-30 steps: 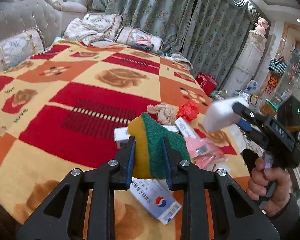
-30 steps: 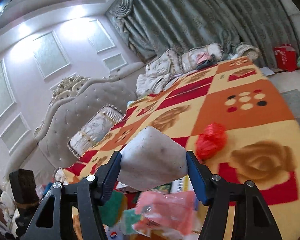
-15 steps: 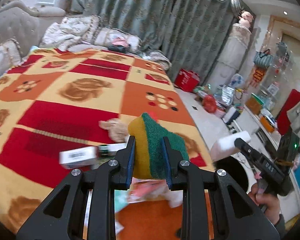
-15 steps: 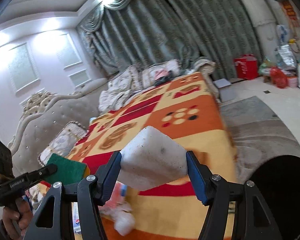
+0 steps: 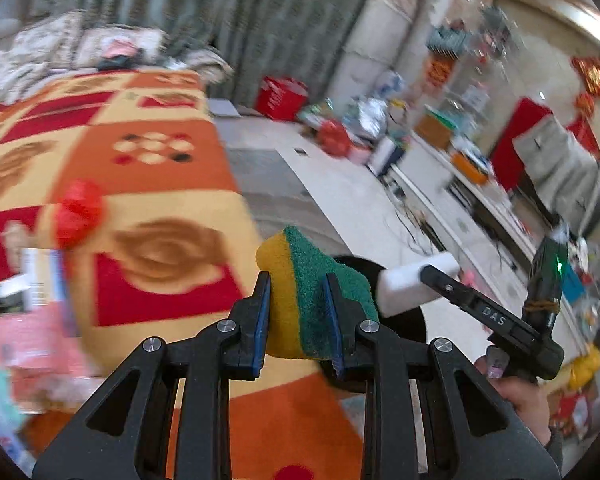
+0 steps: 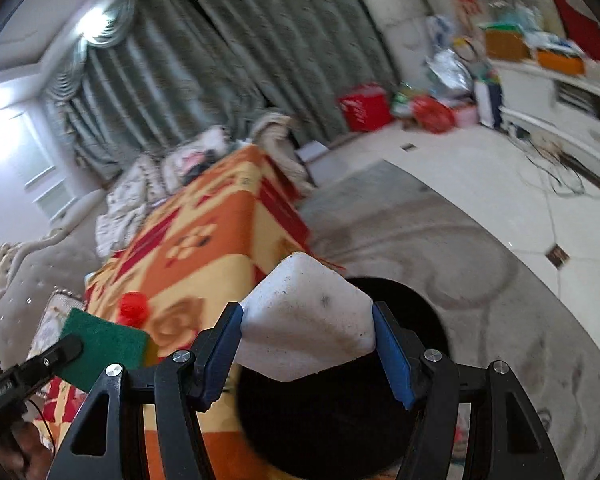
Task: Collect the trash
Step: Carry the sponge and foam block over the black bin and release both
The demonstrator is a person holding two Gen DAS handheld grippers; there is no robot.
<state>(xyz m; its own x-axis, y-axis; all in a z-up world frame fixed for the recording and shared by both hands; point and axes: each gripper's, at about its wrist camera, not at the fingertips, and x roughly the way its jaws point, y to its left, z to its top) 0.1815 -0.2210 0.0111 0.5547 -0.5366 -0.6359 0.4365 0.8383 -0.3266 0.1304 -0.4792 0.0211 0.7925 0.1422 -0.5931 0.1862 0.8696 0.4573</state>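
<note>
So we've got the left tool (image 5: pixel 297 312) clamped tight on a yellow sponge with a green scouring side (image 5: pixel 312 300), squeezed between the blue pads with the green face toward our right. The right tool (image 6: pixel 306 344) is gripping a white foam block with dirty speckles (image 6: pixel 306 320), pads pressed into both of its ends so it bulges up into a peak. Both are hanging past the foot corner of the bed, which is covered in an orange, red and yellow patterned blanket (image 5: pixel 148 168). Just below and ahead of the two tools sits a round black bin opening (image 6: pixel 340 420) on the grey rug (image 6: pixel 480 280), right beside the bed's corner; from the left wrist view we only see a dark slice of it (image 5: pixel 404 312) behind the sponge and block. Back on the blanket there's a crumpled red plastic bag (image 5: pixel 78 212), plus pink wrappers (image 5: pixel 24 340) and some boxes at the left edge, all too blurry to read. In the left wrist view we can see our right hand (image 5: pixel 520 400) on the other tool's handle.
</note>
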